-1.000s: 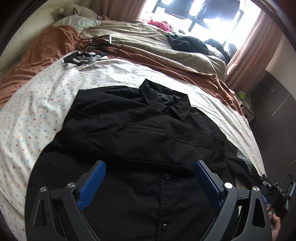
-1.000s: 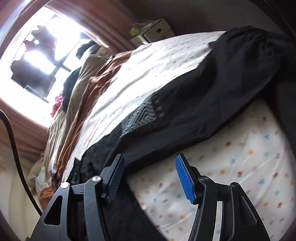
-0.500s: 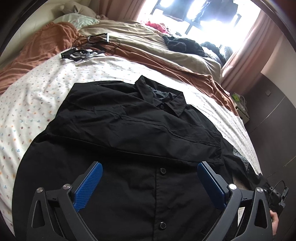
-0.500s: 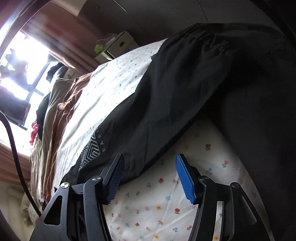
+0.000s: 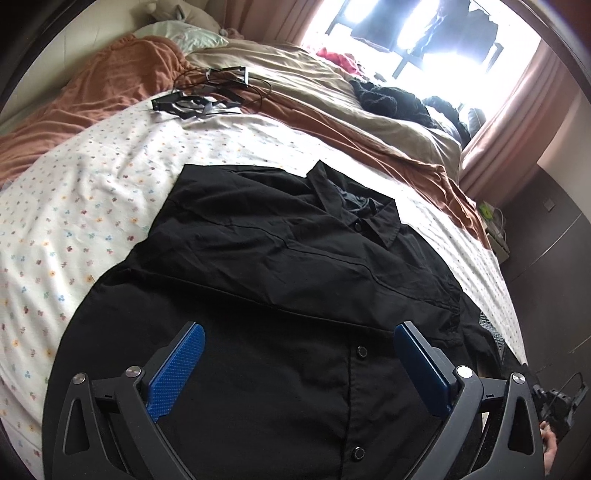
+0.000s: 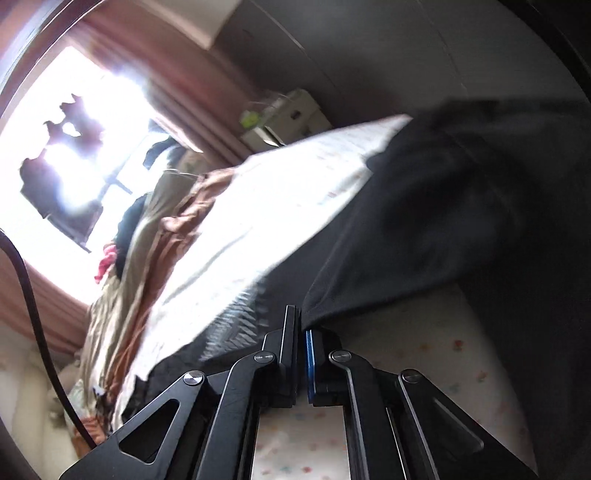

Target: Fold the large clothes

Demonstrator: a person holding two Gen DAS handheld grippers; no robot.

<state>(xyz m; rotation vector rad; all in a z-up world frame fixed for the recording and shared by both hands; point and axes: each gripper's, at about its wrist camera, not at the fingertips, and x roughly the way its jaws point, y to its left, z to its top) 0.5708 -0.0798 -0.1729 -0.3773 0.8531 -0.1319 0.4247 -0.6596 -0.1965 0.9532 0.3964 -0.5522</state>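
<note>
left wrist view: nearest the lens, the left claw [image 5: 297, 363] hangs with its blue pads [image 5: 176, 371] spread wide apart, nothing between them, over the lower front of the black shirt [image 5: 280, 280]. the shirt lies face up and buttoned on the bed's flower-print sheet [image 5: 81, 206], its left sleeve folded across the chest and its collar [image 5: 356, 210] pointing away toward the window. at the far right edge the other tool shows small, beside the shirt's right sleeve. beyond the collar the sheet gives way to a rust-brown blanket [image 5: 110, 92] and a tan cover [image 5: 295, 70]; a tangle of black cables and straps [image 5: 207, 94] sits where sheet meets blanket. a dark heap of clothes [image 5: 391, 99] rests further back, under the bright window [image 5: 406, 33].

right wrist view, blurred: the right claw [image 6: 301, 328] is pressed together, clamped on the edge of the shirt's sleeve [image 6: 424, 221], which rises from the tips up and to the right. the flowered sheet shows just below, and a patterned patch on the black cloth lies left of the tips. farther off stand a pale nightstand [image 6: 288, 118] and curtains [image 6: 192, 103].
</note>
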